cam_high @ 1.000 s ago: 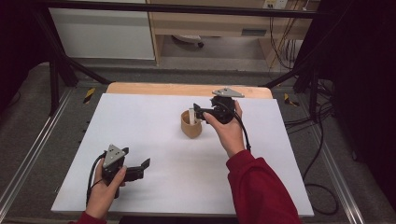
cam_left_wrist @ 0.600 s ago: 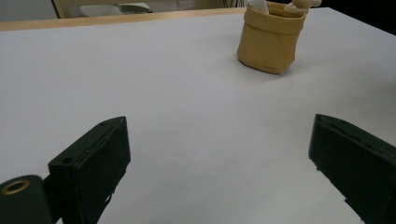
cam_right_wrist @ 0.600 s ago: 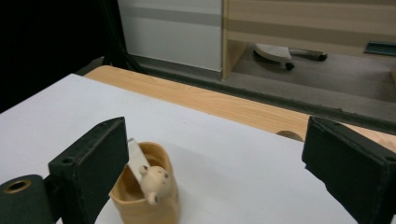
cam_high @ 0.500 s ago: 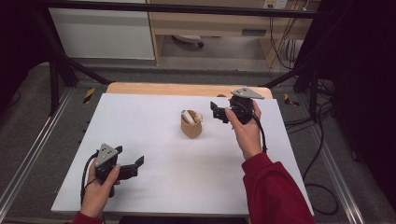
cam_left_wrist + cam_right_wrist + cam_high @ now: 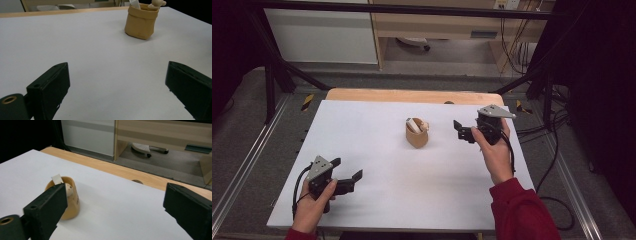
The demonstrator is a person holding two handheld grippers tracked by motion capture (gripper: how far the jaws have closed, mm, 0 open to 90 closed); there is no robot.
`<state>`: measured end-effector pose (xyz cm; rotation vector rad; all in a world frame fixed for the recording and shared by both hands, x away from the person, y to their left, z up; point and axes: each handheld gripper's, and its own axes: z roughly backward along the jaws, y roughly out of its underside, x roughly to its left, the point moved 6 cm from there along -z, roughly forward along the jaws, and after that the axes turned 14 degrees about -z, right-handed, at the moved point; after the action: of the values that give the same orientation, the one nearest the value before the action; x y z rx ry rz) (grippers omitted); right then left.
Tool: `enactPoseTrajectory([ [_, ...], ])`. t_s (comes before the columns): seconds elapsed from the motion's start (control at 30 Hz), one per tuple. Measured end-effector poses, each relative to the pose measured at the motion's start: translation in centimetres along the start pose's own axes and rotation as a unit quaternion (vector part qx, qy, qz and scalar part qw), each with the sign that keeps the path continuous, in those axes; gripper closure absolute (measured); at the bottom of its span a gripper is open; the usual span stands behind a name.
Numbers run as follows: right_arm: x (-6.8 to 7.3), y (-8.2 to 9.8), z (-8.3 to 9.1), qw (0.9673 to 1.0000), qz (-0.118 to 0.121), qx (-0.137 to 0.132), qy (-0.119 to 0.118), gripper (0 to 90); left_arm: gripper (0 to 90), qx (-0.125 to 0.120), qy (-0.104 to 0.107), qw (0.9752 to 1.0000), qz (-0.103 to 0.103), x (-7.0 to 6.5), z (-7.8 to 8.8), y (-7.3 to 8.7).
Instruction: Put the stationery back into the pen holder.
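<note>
A small tan pouch (image 5: 416, 136) stands upright near the middle of the white tabletop (image 5: 377, 145), with a white card and a beige rounded piece poking out of its top. My right gripper (image 5: 460, 131) hovers open just right of the pouch, its jaws pointing at it with nothing between them. In the right gripper view (image 5: 115, 205) the pouch (image 5: 73, 203) sits behind the left jaw. My left gripper (image 5: 346, 169) rests open near the front left corner, far from the pouch. Through the left gripper view (image 5: 117, 82) the pouch (image 5: 141, 23) stands far ahead.
A strip of bare wood (image 5: 412, 95) runs along the table's far edge. Metal frame rails (image 5: 247, 165) flank the table, and cables (image 5: 537, 130) hang at the right. A cabinet and shelving stand on the floor beyond.
My right gripper has drawn back from the pouch's mouth to the right and now stands clear of it. My left gripper has shifted slightly left toward the table's corner.
</note>
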<state>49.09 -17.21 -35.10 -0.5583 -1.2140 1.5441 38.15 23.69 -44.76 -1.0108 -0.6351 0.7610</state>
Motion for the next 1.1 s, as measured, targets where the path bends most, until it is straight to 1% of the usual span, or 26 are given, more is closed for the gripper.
enactPoseTrajectory([
  [0.07,-0.6,0.1,0.9,1.0000,0.002,-0.004,0.006,7.6,5.9,-0.001,-0.006,1.0000,0.007,0.4,0.4,0.2],
  [0.13,-1.2,0.2,1.8,1.0000,0.003,-0.006,0.003,7.9,5.8,-0.002,-0.018,0.9997,0.018,1.2,0.9,0.4],
  [0.23,-2.0,0.4,2.9,0.9999,0.004,-0.009,0.001,7.6,5.9,-0.005,-0.029,0.9991,0.030,2.2,1.5,0.7],
  [0.3,-2.3,0.8,3.4,1.0000,0.006,-0.006,-0.001,7.1,5.9,-0.008,-0.033,0.9988,0.035,2.6,1.8,0.8],
  [0.37,-2.6,1.2,3.9,1.0000,0.006,0.002,-0.007,6.6,5.9,-0.010,-0.035,0.9987,0.036,2.7,2.1,0.9],
  [0.47,-3.0,1.9,4.5,0.9999,0.004,0.006,-0.009,6.0,5.7,-0.013,-0.034,0.9987,0.036,2.9,2.4,1.0],
  [0.6,-3.2,2.9,4.9,1.0000,-0.004,0.006,-0.006,3.7,5.8,-0.014,-0.030,0.9990,0.031,2.7,2.7,1.0],
  [0.67,-3.1,3.3,4.9,0.9999,-0.001,0.012,-0.005,2.9,5.8,-0.012,-0.030,0.9991,0.028,2.7,2.9,1.0],
  [0.73,-3.0,3.4,5.1,0.9999,0.002,0.010,-0.008,2.6,5.9,-0.011,-0.028,0.9992,0.026,2.6,2.9,1.1],
  [0.87,-2.8,3.6,5.7,0.9999,-0.002,0.006,-0.013,3.1,6.0,-0.007,-0.020,0.9996,0.021,2.2,2.6,1.3],
  [0.93,-2.6,3.8,6.0,0.9998,-0.004,0.006,-0.018,3.2,6.1,-0.008,-0.018,0.9997,0.014,2.0,2.5,1.2],
  [1.03,-2.4,4.2,6.3,0.9998,-0.001,0.004,-0.019,4.1,6.1,-0.007,-0.015,0.9998,0.008,1.9,2.4,1.1],
  [1.1,-2.3,4.4,6.7,0.9998,-0.003,-0.001,-0.019,5.2,6.0,-0.003,-0.014,0.9999,0.008,1.9,2.4,1.2],
])
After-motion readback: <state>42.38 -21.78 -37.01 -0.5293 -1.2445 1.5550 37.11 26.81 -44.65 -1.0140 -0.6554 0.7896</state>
